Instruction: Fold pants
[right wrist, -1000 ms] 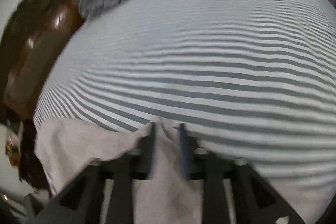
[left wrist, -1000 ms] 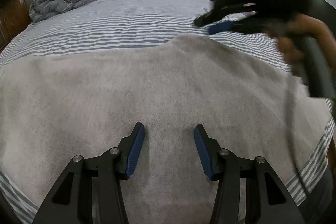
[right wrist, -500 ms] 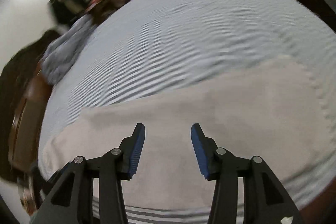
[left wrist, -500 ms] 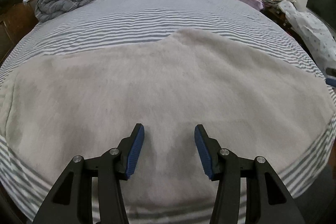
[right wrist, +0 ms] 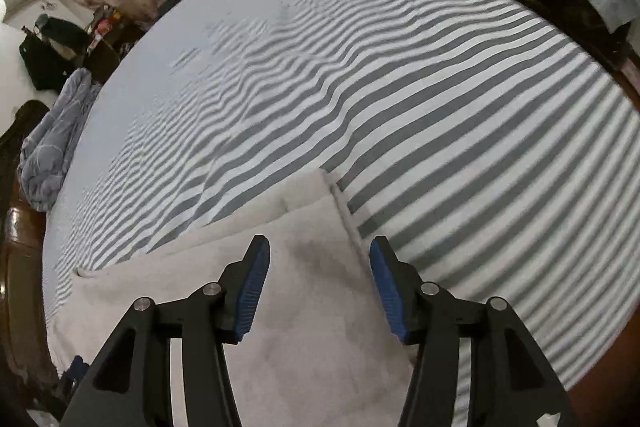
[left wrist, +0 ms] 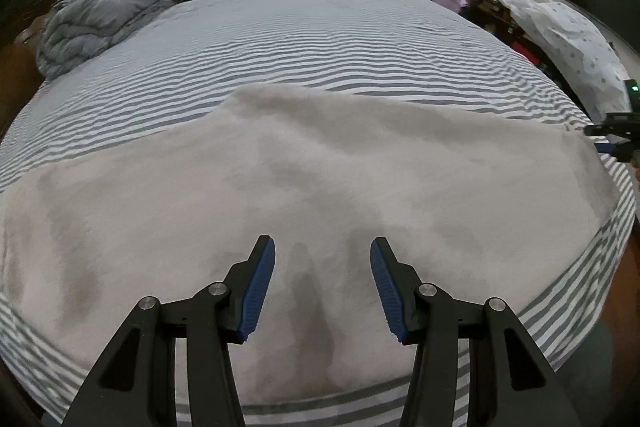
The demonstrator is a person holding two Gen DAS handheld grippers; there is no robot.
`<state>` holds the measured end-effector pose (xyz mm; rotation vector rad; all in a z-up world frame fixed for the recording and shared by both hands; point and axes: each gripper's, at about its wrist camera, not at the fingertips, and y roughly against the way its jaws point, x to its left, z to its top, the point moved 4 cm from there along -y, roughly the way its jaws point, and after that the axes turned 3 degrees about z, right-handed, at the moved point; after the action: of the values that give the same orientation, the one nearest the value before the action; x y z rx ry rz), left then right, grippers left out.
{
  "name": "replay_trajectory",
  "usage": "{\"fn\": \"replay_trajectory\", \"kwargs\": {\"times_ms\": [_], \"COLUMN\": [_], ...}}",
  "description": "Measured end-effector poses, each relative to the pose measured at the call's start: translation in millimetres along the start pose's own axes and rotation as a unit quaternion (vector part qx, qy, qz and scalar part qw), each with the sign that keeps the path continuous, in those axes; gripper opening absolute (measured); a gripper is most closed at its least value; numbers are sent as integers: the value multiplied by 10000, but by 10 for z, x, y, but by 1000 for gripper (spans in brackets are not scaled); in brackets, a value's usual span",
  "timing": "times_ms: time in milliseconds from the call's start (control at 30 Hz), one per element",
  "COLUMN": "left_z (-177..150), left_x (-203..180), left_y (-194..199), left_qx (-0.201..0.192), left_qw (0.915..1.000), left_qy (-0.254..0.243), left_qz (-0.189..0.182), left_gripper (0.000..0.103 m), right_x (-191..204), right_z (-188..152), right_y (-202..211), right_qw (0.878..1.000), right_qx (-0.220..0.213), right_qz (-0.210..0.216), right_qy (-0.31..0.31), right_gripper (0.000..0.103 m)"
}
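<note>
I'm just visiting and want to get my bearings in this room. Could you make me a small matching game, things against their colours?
Things:
1. pants
2. bed sheet
3. crumpled duvet
4. pads of the left tool

Colours:
a. blue
b. grey-and-white stripes
c. pale beige-grey
d. bluish grey

Pairs: 1-c, 2-b, 3-d, 4-a

The pants (left wrist: 320,187) lie spread across the bed's (left wrist: 320,47) near edge. A bundled quilt (left wrist: 100,15) sits on the bed at ten o'clock, well behind them.
</note>
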<state>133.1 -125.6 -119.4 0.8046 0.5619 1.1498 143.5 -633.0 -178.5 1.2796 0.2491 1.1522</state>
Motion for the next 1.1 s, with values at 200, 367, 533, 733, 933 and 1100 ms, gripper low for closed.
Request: {"fn": "replay_trajectory", "kwargs": {"times_ms": [200, 367, 533, 733, 933, 1100], "left_z": [98, 142, 174, 13, -39, -53], "left_x": [-254, -353, -442, -481, -460, -495], "left_y": [-110, -99, -79, -264, -331, -298], "left_qx": [39, -131, -259, 76, 144, 177], "left_qw": [9999, 9997, 9992, 9995, 9996, 9997], "left_qy": [-131, -186, -289, -285, -232, -153], "left_qz": [-21, 64, 98, 90, 104, 76], "left_gripper": [51, 51, 51, 51, 51, 51], "right_x": [58, 142, 12, -168, -326, -428], "right_z": [57, 223, 459, 222, -401, -1002], "right_y": [-101, 139, 161, 192, 626, 699], "right_qw": [9986, 9941, 9934, 9959, 9923, 9871], "right_qx": [-148, -811, -1046, -892, -1067, -878], "right_qz": [-24, -62, -137, 129, 595, 1207], "right_qy": [515, 712, 446, -22, -193, -575], "right_gripper": [11, 2, 5, 17, 35, 43]}}
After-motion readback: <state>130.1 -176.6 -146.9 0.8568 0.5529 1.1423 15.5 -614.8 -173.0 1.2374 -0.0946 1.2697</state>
